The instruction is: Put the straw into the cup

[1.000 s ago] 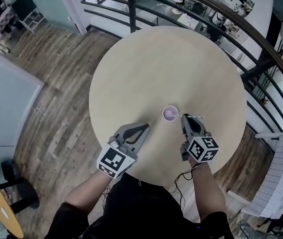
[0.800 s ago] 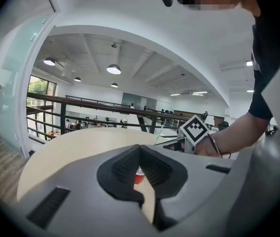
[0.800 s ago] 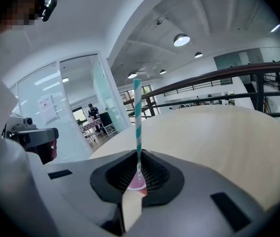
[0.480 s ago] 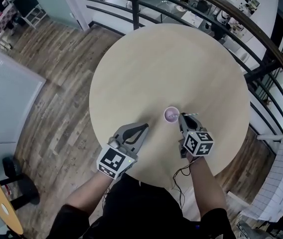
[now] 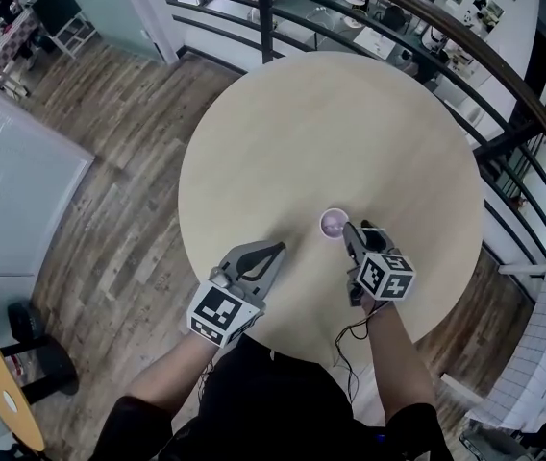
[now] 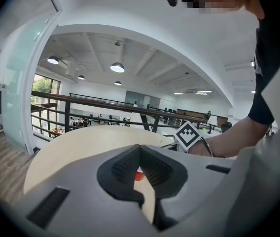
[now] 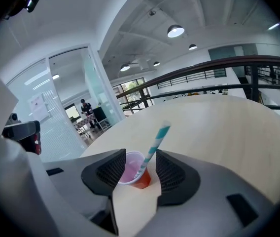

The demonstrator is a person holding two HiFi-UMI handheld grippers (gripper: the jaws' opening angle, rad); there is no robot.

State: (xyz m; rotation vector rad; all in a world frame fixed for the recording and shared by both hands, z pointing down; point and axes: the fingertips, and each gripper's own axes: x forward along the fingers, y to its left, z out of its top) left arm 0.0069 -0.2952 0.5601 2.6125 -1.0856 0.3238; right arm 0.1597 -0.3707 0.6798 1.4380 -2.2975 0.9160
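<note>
Between the opening jaws of the right gripper (image 7: 140,169) the straw (image 7: 156,144) leans in the cup (image 7: 130,173), ungripped; a skewed retreat could topple both; left gripper (image 6: 140,151) closed, empty.

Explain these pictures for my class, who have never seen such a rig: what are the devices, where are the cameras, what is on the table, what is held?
No robot here: a person holds a two-jaw gripper in each hand. One camera on the head looks down; one rides on each gripper, looking along its jaws. On the round table stands a small cup with a striped straw leaning in it. The right gripper is opening its jaws either side of the straw, not pressing it. The left gripper is shut, empty.
</note>
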